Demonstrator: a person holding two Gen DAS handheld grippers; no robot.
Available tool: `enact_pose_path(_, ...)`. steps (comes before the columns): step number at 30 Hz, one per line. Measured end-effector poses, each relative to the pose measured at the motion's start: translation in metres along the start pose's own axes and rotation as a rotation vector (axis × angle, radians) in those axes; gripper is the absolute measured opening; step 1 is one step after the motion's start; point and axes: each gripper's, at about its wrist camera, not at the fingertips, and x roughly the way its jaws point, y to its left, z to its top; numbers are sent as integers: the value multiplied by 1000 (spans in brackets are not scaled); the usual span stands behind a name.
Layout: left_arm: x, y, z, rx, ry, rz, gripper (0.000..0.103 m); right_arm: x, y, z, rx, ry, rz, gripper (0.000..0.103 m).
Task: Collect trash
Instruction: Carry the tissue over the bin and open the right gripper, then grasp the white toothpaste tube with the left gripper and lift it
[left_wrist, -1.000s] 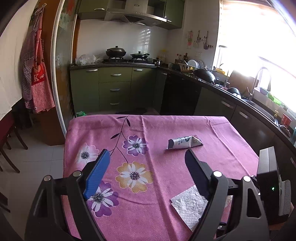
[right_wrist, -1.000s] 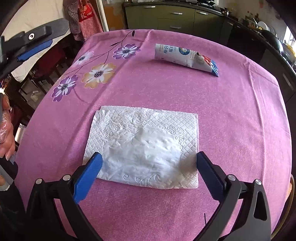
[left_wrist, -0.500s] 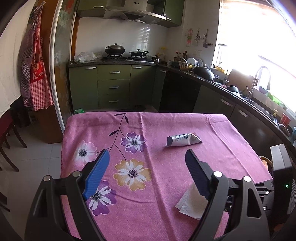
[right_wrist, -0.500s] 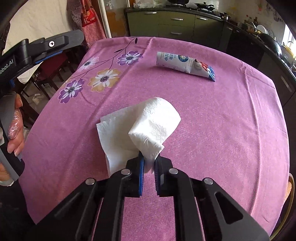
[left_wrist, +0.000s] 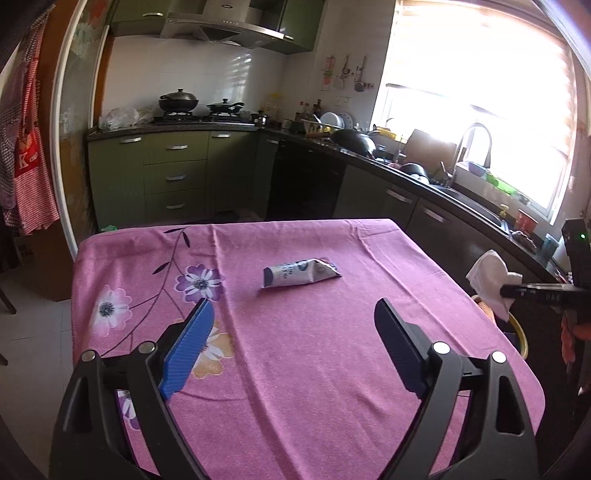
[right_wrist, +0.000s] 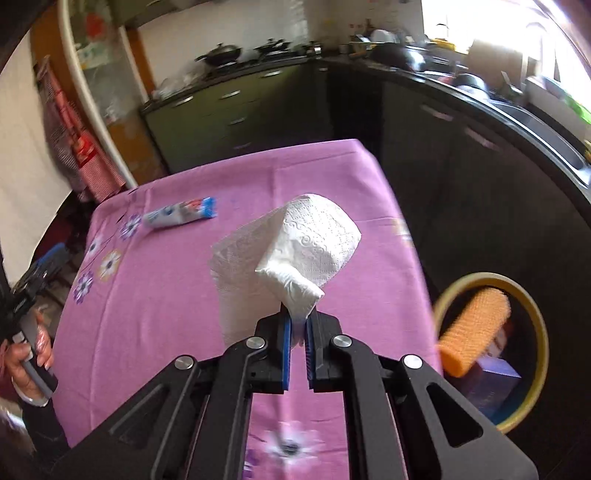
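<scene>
Right wrist view: the right gripper has its fingers clamped on a pinched corner of a white paper napkin, which hangs lifted clear of the table.
Napkin position: in the air above the right part of the pink tablecloth, bunched into a loose cone that points away from the fingers.
Bin: a round yellow-rimmed bin stands on the floor just off the table's right edge, low and to the right of the held napkin; an orange bristly roll and a purple box already lie inside it.
Key relation: the bin lies to the right of and below the napkin, so by my judgement the coming move is a short carry rightward past the table edge, then a release over the opening.
Left wrist view: the left gripper hovers over the near part of the table with its fingers wide apart and nothing between them.
Remaining trash: a crumpled wrapper lies flat on the far middle of the table, its long axis running left to right, straight ahead of the left gripper's open fingers.
Nearer hand: the left gripper is plainly nearer the wrapper; the right is busy with the napkin, seen at the far right beside the bin's rim.
Progress: one piece in hand, one on the table.
</scene>
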Motion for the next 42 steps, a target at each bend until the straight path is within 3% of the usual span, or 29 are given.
enact_pose_path(4, 8, -22, -6, 70, 21, -37, 90, -17, -96, -1, 164, -17, -172, 7)
enact_pose_path(9, 20, -45, -16, 141, 68, -78, 96, -13, -183, -18, 320, 35, -260, 8)
enact_pose_path(18, 38, -62, -31, 211, 135, -78, 96, 19, -253, -48, 447, 141, -330, 10)
enact_pose_path(21, 38, -66, -32, 225, 139, -83, 96, 27, -262, -54, 465, 166, -339, 14)
enact_pose_path(23, 38, -69, -33, 237, 140, -81, 96, 31, -267, -57, 463, 187, -348, 30)
enact_pose_path(24, 38, -70, -34, 244, 140, -78, 96, 34, -266, -55, 456, 197, -362, 46)
enact_pose_path(25, 38, -71, -34, 248, 141, -77, 96, 32, -265, -55, 442, 195, -385, 56)
enact_pose_path(27, 37, -72, -34, 251, 143, -82, 96, 26, -261, -56, 405, 185, -438, 62)
enact_pose_path(31, 39, -74, -35, 261, 151, -87, 96, 3, -247, -54, 374, 147, -478, 65)
enact_pose_path(33, 39, -76, -35, 266, 155, -89, 96, -12, -237, -54, 366, 116, -453, 66)
enact_pose_path(37, 41, -74, -31, 224, 181, -162, 96, -37, -209, -53, 346, 53, -355, 70)
enact_pose_path(42, 49, -70, -21, 217, 247, -180, 96, -56, -172, -47, 284, -2, -289, 74)
